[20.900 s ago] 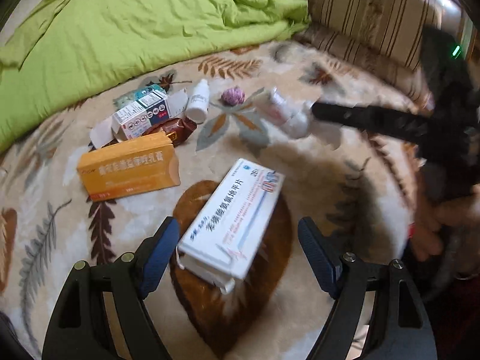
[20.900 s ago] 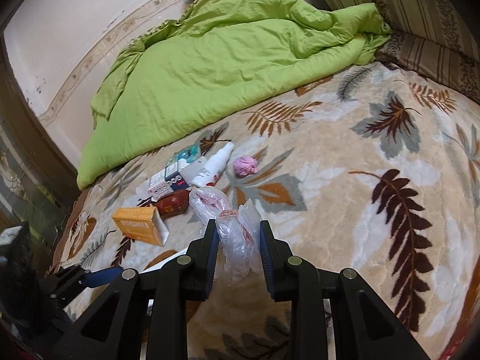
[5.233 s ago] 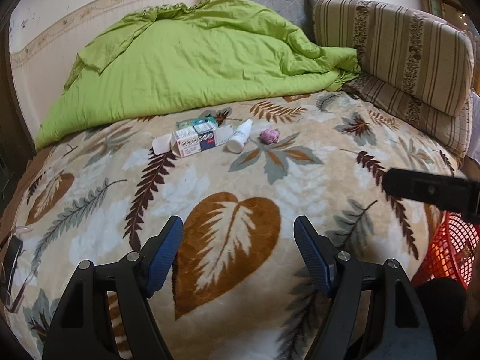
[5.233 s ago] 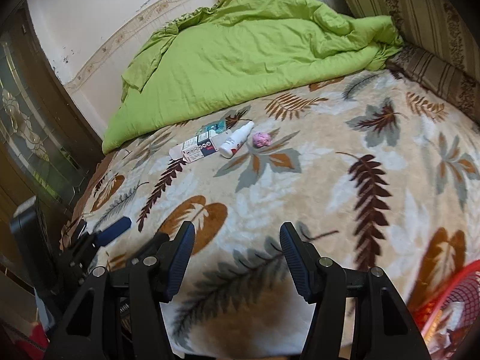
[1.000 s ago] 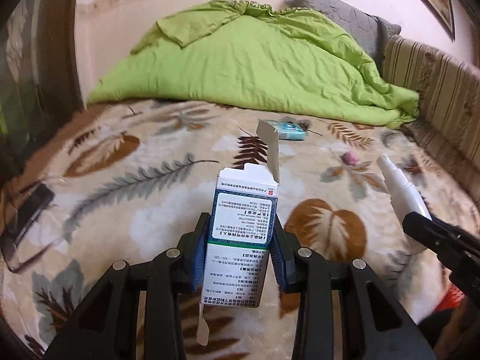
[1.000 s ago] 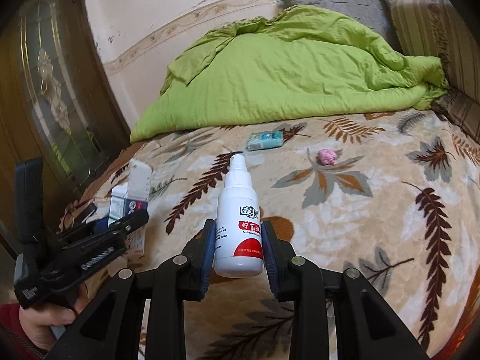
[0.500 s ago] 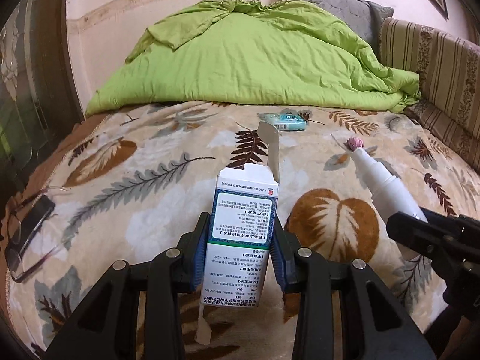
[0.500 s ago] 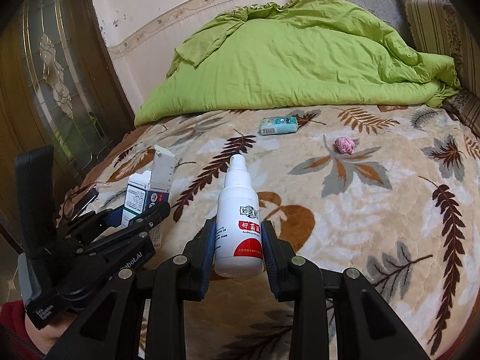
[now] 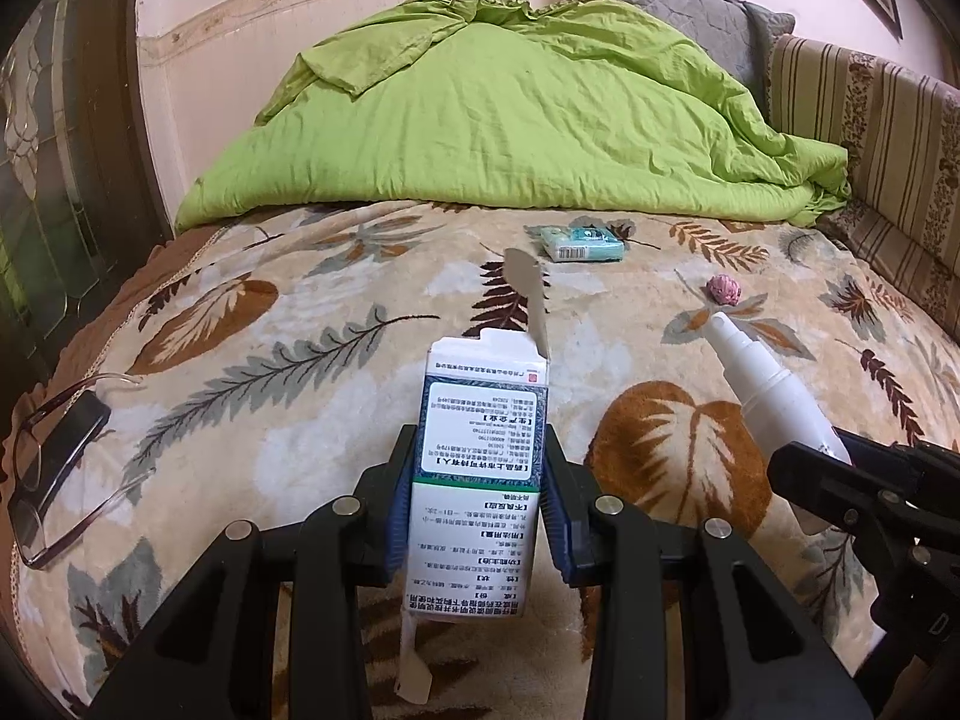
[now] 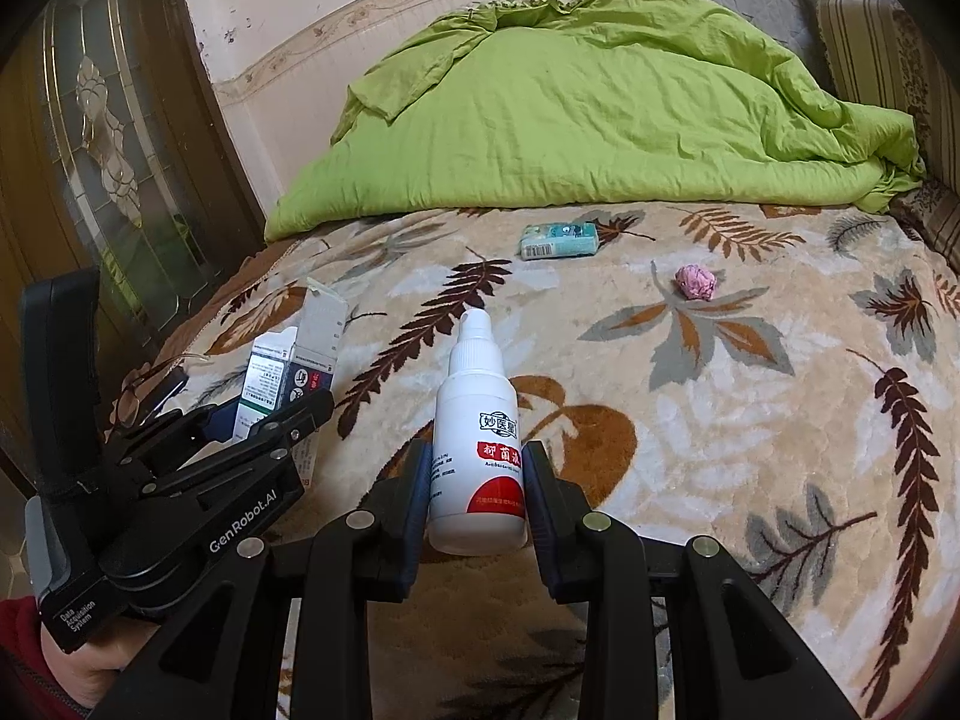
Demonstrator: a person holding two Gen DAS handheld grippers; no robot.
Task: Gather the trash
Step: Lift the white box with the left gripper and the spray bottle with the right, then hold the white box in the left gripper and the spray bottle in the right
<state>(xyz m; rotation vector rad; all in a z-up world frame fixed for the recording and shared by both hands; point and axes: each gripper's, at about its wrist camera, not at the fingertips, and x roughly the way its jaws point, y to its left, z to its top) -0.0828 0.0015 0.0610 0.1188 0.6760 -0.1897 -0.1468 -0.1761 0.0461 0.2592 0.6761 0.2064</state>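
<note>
My left gripper (image 9: 479, 504) is shut on a white and blue medicine box (image 9: 480, 468), held upright above the leaf-patterned blanket with its top flap open. The same medicine box (image 10: 282, 378) shows at the left of the right wrist view. My right gripper (image 10: 477, 498) is shut on a white spray bottle (image 10: 477, 444) with a red label, nozzle up. That spray bottle (image 9: 774, 390) leans in from the right in the left wrist view. A small teal packet (image 9: 579, 242) and a crumpled pink wad (image 9: 723, 290) lie on the blanket farther back.
A green duvet (image 9: 510, 120) is heaped at the back of the bed, with striped cushions (image 9: 888, 120) on the right. Glasses on a dark phone (image 9: 54, 450) rest at the blanket's left edge. A glass-panelled door (image 10: 108, 150) stands to the left.
Both grippers keep their hold. In 0.5 s the views shifted slightly back from the bed. About five seconds ago both were open and empty, with box and bottle lying on the blanket.
</note>
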